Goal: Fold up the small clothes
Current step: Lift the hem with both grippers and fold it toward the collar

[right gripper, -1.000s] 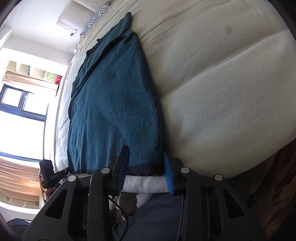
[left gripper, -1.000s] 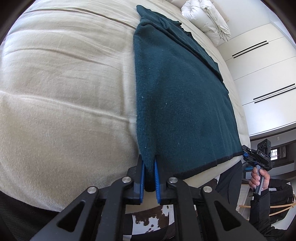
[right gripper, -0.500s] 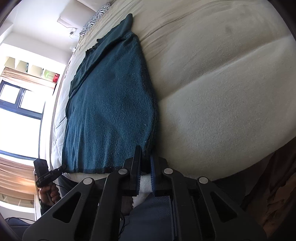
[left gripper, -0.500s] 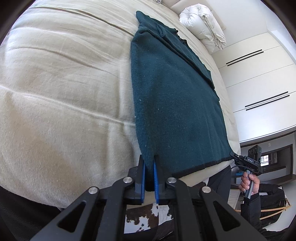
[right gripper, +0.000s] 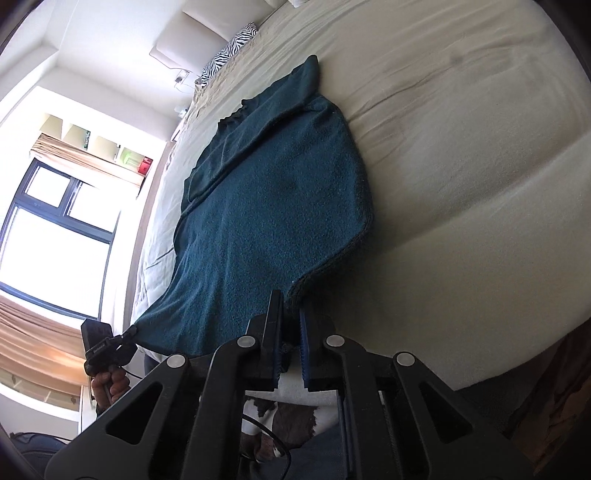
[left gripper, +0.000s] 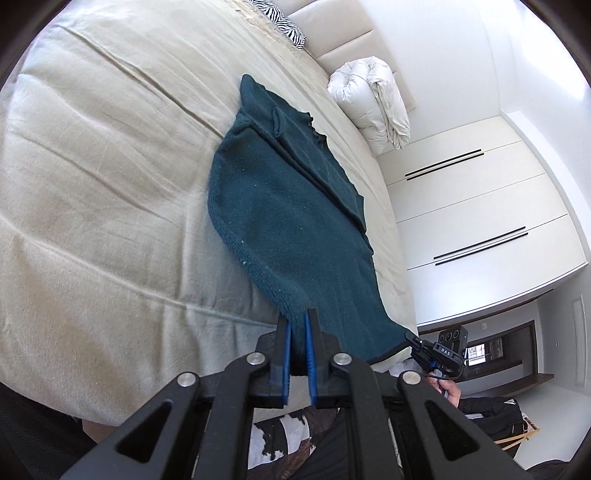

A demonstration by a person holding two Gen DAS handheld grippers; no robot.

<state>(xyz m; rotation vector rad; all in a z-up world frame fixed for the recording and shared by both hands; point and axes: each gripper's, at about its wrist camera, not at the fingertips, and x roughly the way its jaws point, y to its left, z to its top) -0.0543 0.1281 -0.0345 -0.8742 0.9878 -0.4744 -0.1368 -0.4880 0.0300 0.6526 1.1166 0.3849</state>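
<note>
The teal sweater (left gripper: pixel 295 206) lies lengthwise on the bed (left gripper: pixel 96 192), running away from both grippers, left gripper (left gripper: pixel 298 356) and right gripper (right gripper: pixel 290 350), whose jaws each pinch a near hem corner, neither nearer.

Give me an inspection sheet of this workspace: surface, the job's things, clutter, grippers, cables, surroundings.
Surface: beige bedspread, creased, on a bed.
Job's things: dark teal sweater spread lengthwise, its near hem corners raised off the bed.
Clutter: rolled white duvet and zebra-print pillow at the head end, apart from the sweater.
Grippers: left gripper shut on one hem corner; right gripper shut on the other, having just closed.
Cables: thin dark cable below the right gripper, beside a cowhide-patterned rug.
Surroundings: white wardrobe doors on one side, bright window with curtains on the other.
</note>
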